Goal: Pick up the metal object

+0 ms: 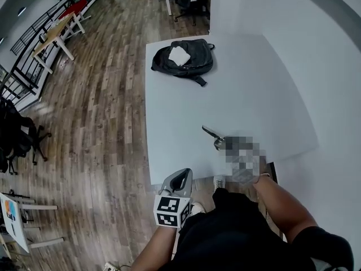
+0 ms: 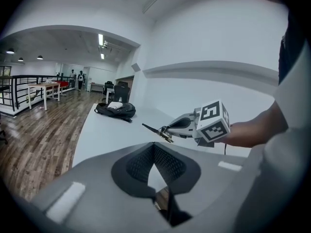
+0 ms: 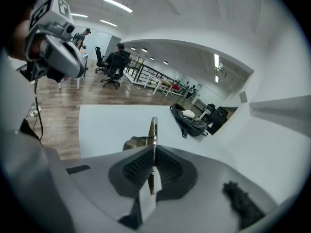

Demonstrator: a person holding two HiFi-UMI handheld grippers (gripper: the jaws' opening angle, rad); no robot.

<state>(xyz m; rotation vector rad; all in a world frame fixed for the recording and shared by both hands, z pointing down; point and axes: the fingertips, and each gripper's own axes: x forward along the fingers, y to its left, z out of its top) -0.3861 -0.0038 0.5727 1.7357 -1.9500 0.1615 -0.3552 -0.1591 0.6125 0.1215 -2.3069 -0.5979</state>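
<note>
A slim metal object point(image 1: 211, 133) is held over the near part of the white table point(image 1: 186, 117). My right gripper point(image 1: 221, 143) is shut on it, and a mosaic patch hides most of that gripper in the head view. In the right gripper view the metal object point(image 3: 153, 130) stands edge-on between the closed pads and sticks out ahead, with its shadow on the table below. The left gripper view shows it point(image 2: 151, 129) pointing left out of the right gripper point(image 2: 167, 131). My left gripper point(image 1: 181, 176) hovers at the table's front edge, shut and empty, its tips point(image 2: 153, 144) touching.
A black backpack point(image 1: 183, 58) with a white item on top lies at the table's far end and also shows as the backpack point(image 2: 115, 109) point(image 3: 189, 120). A white wall borders the table's right side. Wooden floor point(image 1: 96, 123) with desks and chairs lies to the left.
</note>
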